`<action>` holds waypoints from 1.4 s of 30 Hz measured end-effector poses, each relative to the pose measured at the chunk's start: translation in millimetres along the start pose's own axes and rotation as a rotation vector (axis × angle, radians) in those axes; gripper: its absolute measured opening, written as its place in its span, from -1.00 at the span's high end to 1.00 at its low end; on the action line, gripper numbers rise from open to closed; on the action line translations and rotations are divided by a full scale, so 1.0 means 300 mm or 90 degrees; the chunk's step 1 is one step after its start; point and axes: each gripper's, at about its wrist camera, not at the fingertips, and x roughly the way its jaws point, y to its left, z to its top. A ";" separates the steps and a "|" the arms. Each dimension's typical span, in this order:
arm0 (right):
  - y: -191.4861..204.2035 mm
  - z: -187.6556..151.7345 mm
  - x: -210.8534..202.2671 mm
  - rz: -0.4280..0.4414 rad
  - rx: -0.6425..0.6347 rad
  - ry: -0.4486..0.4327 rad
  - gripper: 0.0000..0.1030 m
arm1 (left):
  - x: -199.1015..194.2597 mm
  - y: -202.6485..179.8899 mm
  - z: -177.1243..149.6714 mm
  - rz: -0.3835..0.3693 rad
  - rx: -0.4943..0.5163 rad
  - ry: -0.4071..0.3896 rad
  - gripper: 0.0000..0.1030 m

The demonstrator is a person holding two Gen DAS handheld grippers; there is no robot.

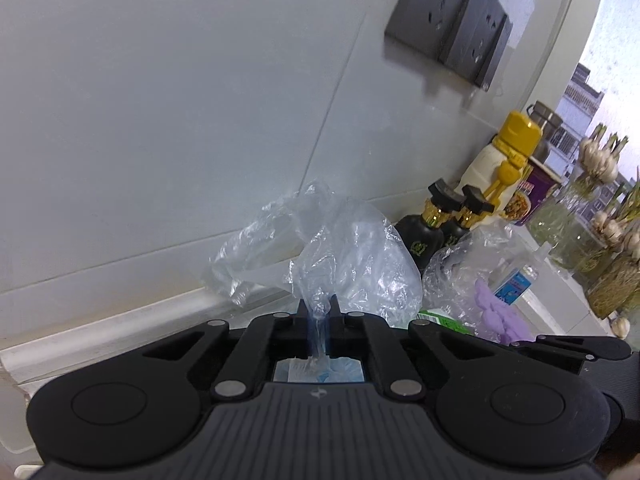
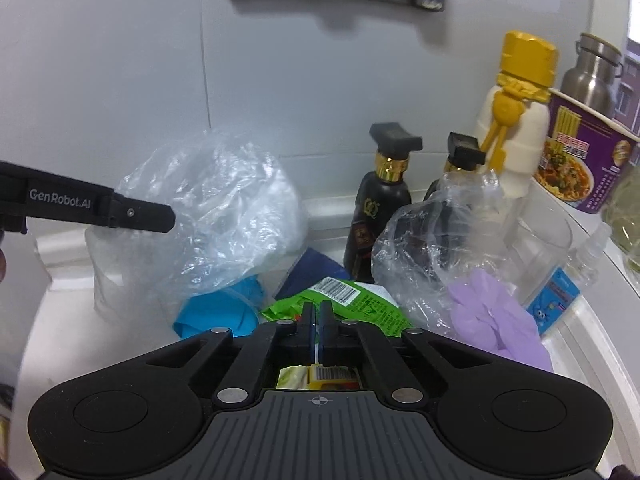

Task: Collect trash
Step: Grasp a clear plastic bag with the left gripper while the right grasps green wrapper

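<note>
Crinkled clear plastic bag pinched in left tool; right tool clenched on glossy green wrapper.

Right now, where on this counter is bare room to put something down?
Bare counter shows left of the clear plastic bag, along the wall. The middle is crowded: blue wrapper, green packet, purple glove, two black bottles, noodle cup.

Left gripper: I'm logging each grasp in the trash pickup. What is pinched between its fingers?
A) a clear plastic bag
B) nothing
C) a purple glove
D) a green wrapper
A: in the left wrist view the left gripper is shut on a twisted bit of the clear plastic bag.
</note>
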 end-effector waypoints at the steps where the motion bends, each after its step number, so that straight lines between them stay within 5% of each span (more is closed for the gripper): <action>1: 0.000 0.003 -0.011 0.002 0.007 -0.002 1.00 | -0.007 0.001 0.002 0.000 -0.002 -0.001 0.91; 6: 0.009 0.022 -0.039 -0.002 0.009 0.004 0.96 | -0.061 0.019 0.005 -0.005 -0.008 -0.006 0.91; 8: 0.020 0.019 -0.037 -0.012 -0.004 0.012 0.62 | -0.082 0.028 -0.001 -0.006 -0.012 -0.005 0.91; 10: 0.031 0.008 -0.028 -0.024 -0.020 0.013 -0.15 | -0.101 0.041 -0.012 -0.008 -0.015 -0.002 0.91; 12: 0.046 -0.005 -0.006 -0.034 -0.044 0.010 -0.46 | -0.113 0.050 -0.029 -0.009 -0.018 0.004 0.91; 21: 0.148 -0.051 0.199 -0.152 -0.276 0.080 -0.36 | -0.138 0.098 -0.085 0.004 -0.032 0.031 0.91; 23: 0.143 -0.056 0.216 -0.160 -0.280 0.078 -0.02 | -0.137 0.106 -0.088 0.009 -0.036 0.035 0.91; 25: 0.125 -0.049 0.217 -0.152 -0.257 0.080 0.59 | -0.135 0.111 -0.089 0.011 -0.040 0.038 0.91; 28: 0.083 -0.024 0.189 -0.117 -0.177 0.067 0.81 | -0.141 0.119 -0.093 0.009 -0.048 0.042 0.91; 35: -0.038 0.017 0.049 -0.010 0.054 0.037 0.86 | -0.159 0.118 -0.103 -0.005 -0.060 0.064 0.91; 42: -0.032 0.034 -0.087 0.039 0.142 0.011 0.86 | -0.221 0.143 -0.126 -0.022 -0.073 0.074 0.91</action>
